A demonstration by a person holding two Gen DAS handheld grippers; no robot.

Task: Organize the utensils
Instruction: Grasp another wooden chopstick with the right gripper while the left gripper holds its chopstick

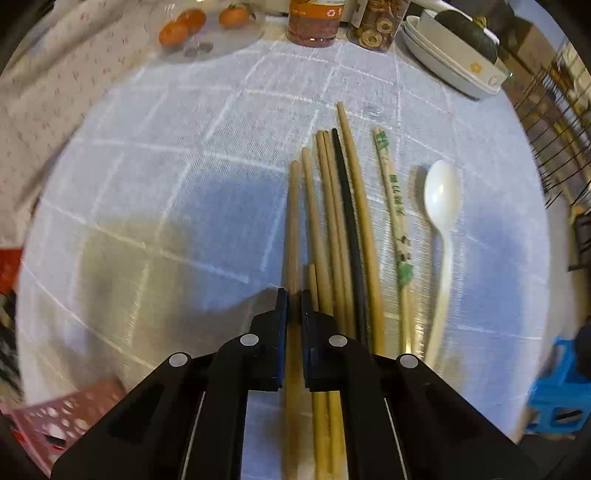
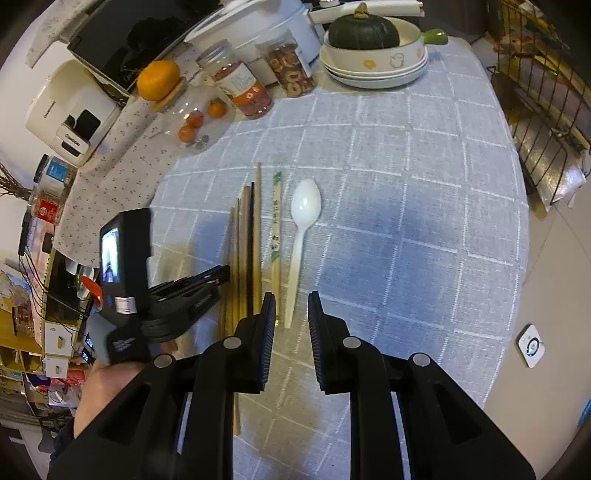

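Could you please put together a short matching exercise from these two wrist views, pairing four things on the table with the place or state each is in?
Things:
1. white plastic spoon
2. dark green squash
3. left gripper
4. paper-sleeved chopsticks

Places or states:
A. sitting in the cream bowl at the far edge of the table
B. closed on a tan chopstick at the outer edge of the bundle
C. lying between the loose chopstick bundle and the spoon
D. lying bowl-up, outermost in the row of utensils

Pairs: 1-D, 2-A, 3-B, 4-C
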